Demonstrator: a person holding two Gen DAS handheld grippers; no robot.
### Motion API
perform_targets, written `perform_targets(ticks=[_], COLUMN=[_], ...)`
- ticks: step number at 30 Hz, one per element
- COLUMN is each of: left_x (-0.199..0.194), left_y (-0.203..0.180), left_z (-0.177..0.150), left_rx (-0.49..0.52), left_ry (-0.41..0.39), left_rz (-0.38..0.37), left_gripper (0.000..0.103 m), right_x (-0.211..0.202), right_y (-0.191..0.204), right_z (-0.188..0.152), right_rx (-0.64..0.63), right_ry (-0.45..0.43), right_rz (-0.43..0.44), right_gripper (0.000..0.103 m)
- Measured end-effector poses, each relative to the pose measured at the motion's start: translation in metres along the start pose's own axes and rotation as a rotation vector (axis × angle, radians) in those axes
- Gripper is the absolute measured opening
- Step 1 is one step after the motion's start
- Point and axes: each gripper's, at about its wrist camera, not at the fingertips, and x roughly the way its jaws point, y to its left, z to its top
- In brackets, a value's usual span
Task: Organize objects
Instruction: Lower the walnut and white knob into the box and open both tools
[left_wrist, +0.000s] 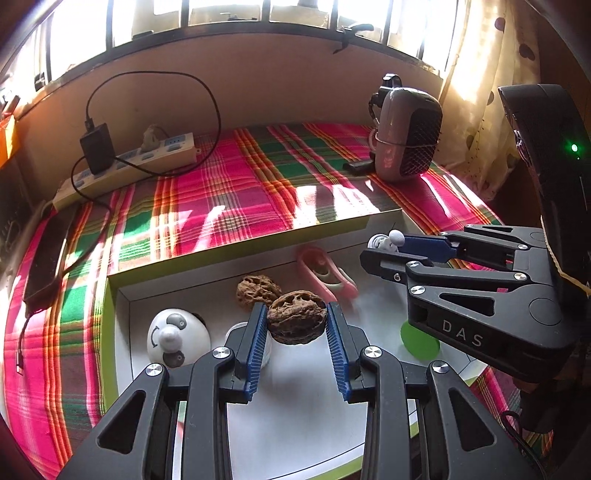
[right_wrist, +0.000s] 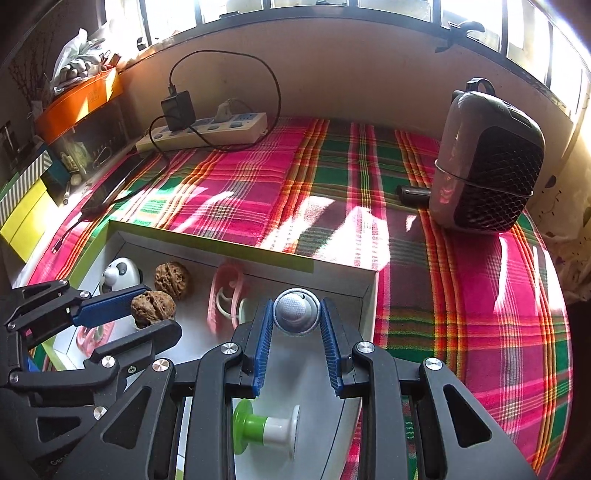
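The left gripper (left_wrist: 296, 325) has a walnut (left_wrist: 297, 317) squarely between its jaws, both blue pads pressed on its sides, above the white box (left_wrist: 258, 264). A second walnut (left_wrist: 258, 291) lies just behind it on the box floor. The right gripper (right_wrist: 296, 317) is clamped on a small grey-and-white round piece (right_wrist: 296, 311) — perhaps a toy — over the same box, near a pink clip (right_wrist: 225, 295).

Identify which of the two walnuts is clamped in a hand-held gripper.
The nearer walnut, squeezed between the blue pads of the left hand-held gripper. The other walnut lies free on the white box floor just behind it.
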Motion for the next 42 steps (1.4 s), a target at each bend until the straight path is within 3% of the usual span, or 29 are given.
perform_targets(ticks=[42], left_x=[0.018], left_y=[-0.007], left_z=[-0.001], left_rx=[0.036], left_ry=[0.036], left_rz=[0.028], left_gripper=[0.030], right_x=[0.017], right_y=[0.007], right_z=[0.004], right_rx=[-0.057], right_ry=[0.043], right_rz=[-0.030], right_gripper=[0.028])
